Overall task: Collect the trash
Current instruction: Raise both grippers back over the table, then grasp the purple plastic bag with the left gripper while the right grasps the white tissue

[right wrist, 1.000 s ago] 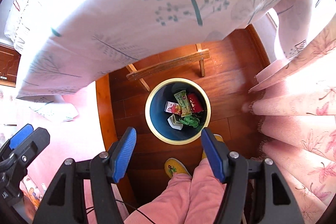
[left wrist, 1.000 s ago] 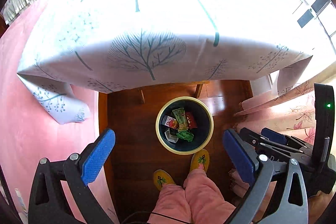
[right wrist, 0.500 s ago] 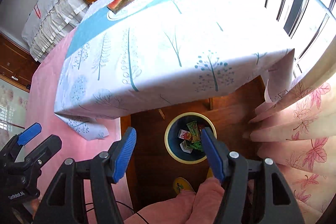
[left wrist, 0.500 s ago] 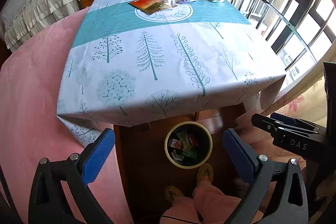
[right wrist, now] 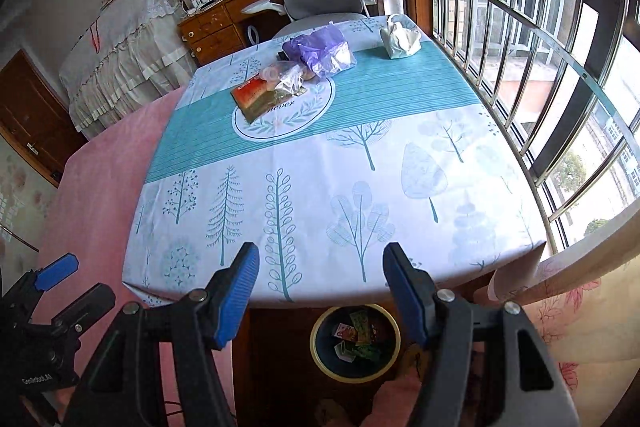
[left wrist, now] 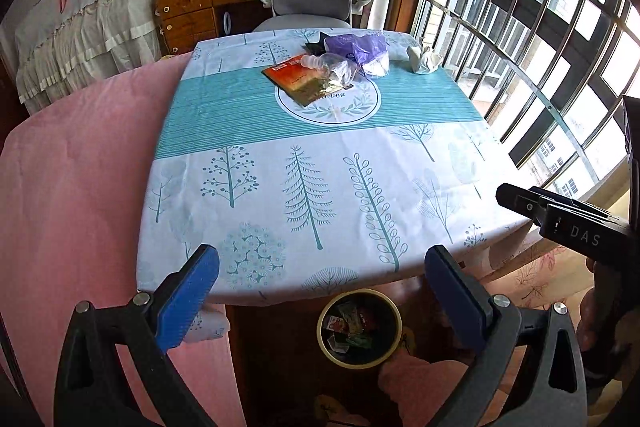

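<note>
Two sets of blue jaws spread wide with nothing between them: left gripper (left wrist: 322, 291) and right gripper (right wrist: 320, 287), both hanging above the near edge of the tree-print tablecloth (left wrist: 320, 187). Down on the floor just past that edge, yellow-rimmed bin (right wrist: 355, 343) with wrappers inside. Far across the cloth, still uncollected: orange packet (right wrist: 250, 95), purple bag (right wrist: 318, 49), crumpled white tissue (right wrist: 400, 39).
</note>
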Demonstrator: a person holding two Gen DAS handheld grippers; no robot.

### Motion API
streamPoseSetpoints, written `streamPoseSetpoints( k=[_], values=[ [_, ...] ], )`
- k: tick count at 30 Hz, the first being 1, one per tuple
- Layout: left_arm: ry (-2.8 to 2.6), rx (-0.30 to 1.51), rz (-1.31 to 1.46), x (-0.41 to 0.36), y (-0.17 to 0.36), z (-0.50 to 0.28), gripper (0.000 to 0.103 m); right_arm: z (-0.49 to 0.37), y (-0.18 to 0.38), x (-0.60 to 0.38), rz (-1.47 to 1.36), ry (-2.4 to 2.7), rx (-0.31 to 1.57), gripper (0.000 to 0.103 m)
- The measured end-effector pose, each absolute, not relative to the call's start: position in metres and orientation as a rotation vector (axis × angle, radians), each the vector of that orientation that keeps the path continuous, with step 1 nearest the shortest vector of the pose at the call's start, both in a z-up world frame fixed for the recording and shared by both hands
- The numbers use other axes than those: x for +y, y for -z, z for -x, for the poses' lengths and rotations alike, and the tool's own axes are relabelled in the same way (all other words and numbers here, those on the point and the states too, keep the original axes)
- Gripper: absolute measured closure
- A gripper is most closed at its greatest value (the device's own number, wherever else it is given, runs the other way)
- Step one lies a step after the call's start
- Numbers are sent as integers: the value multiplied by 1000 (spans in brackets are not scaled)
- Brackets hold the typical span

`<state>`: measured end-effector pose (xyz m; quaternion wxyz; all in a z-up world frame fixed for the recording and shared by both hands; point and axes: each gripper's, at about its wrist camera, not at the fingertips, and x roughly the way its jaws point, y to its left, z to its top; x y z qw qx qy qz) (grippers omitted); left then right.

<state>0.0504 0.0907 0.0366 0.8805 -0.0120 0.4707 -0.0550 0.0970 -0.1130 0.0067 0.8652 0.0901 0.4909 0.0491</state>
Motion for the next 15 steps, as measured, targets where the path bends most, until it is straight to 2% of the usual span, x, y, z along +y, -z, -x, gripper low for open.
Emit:
streamPoseSetpoints(
  k=[7,9,15],
  values=[
    [54,963,90,80,-45,-118,1,-193,-22,-142,-180,-114,972,36],
    [32,960,103,69,-47,-145,1,-228,-21,-153,-180,-124,963,32],
    [-8,995,164,27,-51,-245,1,-336,-9,-196,-188,-129,993,32]
  ],
)
